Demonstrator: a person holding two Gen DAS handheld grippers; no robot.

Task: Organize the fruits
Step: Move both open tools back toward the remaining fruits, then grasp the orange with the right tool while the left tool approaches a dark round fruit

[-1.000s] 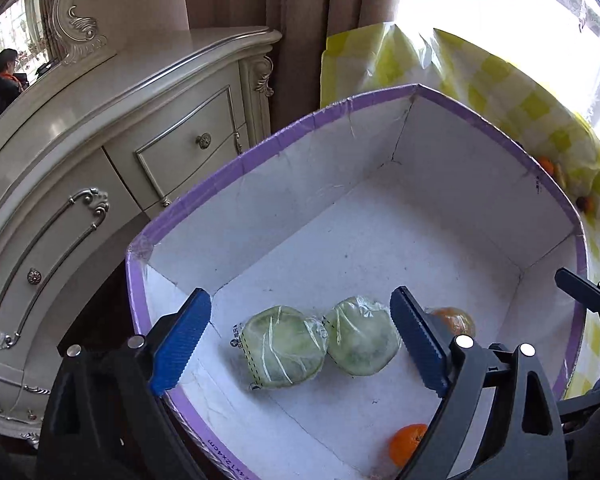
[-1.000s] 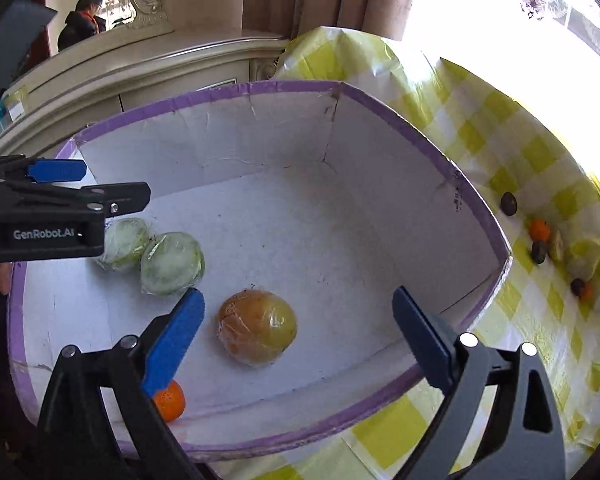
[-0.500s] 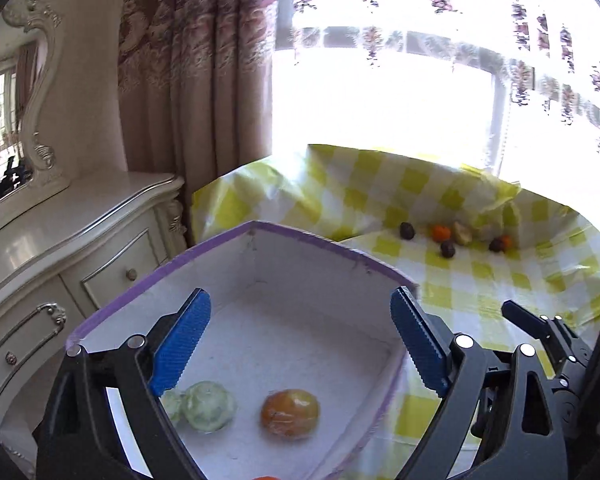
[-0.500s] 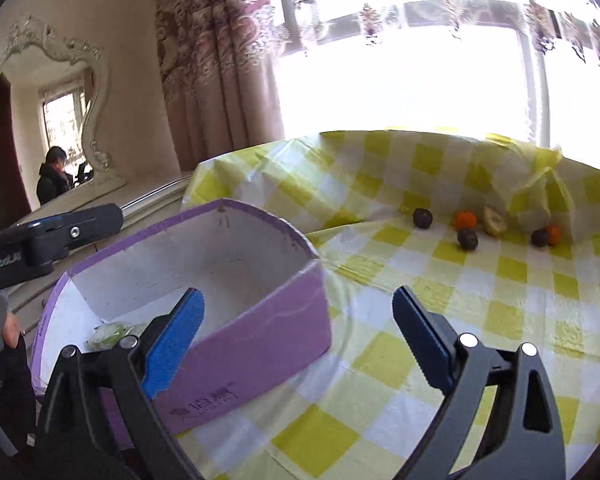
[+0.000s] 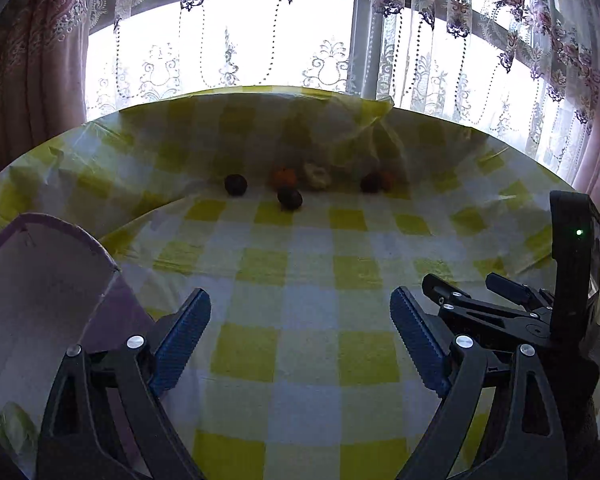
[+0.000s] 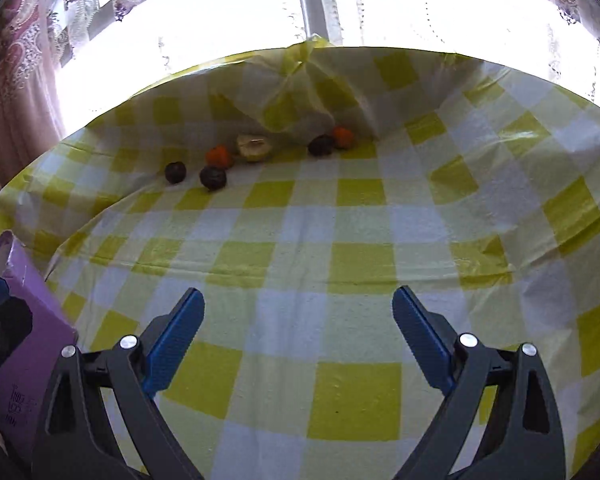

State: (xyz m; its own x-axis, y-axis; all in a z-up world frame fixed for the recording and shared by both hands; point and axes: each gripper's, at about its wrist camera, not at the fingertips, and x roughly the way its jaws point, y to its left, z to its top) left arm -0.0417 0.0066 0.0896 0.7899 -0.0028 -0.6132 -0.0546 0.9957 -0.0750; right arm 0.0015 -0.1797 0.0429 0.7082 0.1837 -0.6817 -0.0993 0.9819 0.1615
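Grippers first: we see the left gripper (image 5: 300, 324) tilted down over the checked cloth, its blue pads (image 5: 182, 336) spread wide with nothing between them; the right gripper (image 6: 298, 320) is tilted the same way, its blue pads (image 6: 418, 338) equally far apart and likewise empty; from the left wrist view we catch the black frame of the right gripper at the right edge, just beside the left one.

Around them we see the yellow-and-white checked tablecloth (image 6: 360, 264), rumpled up into a fold at the far side; behind it a bright window with lace curtains (image 5: 328, 60); at the left stands the purple-edged cardboard box (image 5: 40, 280), its white inside turned toward the left gripper, a pale green wrapped fruit (image 5: 14, 426) showing low in it; open cloth lies between both grippers and the fruit.

The loose fruits lie in a row at the far fold, well apart from both grippers: a dark round fruit (image 6: 175, 172); a second dark one (image 6: 213, 178) just beside it; an orange one (image 6: 219, 156) behind; a pale yellowish piece (image 6: 253, 147); a third dark fruit (image 6: 321, 145) touching another orange one (image 6: 343, 137); what kinds they are we cannot tell.
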